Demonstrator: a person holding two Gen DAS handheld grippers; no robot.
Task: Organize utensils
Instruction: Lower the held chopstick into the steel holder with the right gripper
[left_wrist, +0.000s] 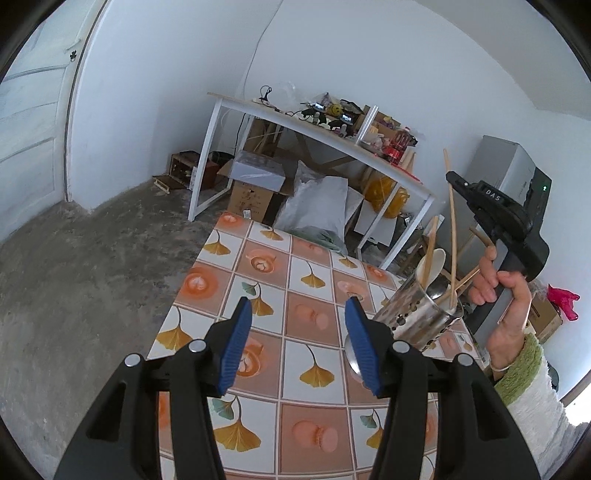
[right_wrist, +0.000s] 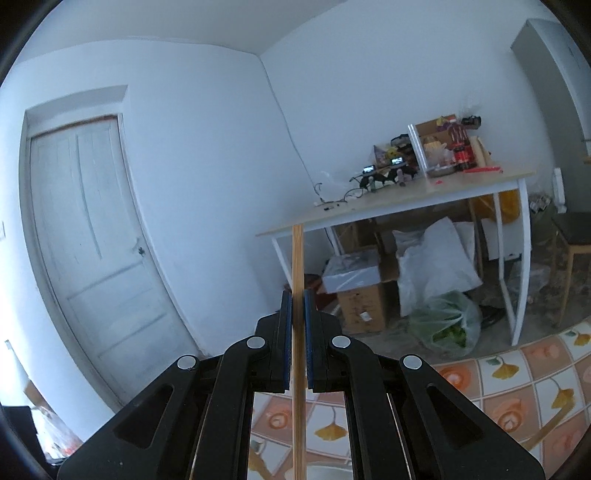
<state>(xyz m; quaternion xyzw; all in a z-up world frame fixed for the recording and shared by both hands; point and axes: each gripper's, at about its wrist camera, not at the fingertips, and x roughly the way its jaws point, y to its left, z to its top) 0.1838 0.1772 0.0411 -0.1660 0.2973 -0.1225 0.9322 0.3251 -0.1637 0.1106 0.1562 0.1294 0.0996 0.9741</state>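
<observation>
My left gripper is open and empty above the patterned tablecloth. A perforated steel utensil holder stands on the table to its right, with a white spoon and several wooden chopsticks in it. A metal spoon lies on the cloth just behind my right finger pad. My right gripper is shut on a wooden chopstick that runs upright between its pads. In the left wrist view the right gripper is held in a hand above the holder, with the chopstick reaching down into it.
A white-framed desk with clutter on top stands behind the table, with cardboard boxes and plastic bags under it. A white door is at the left. A grey fridge stands at the right. Bare concrete floor lies left of the table.
</observation>
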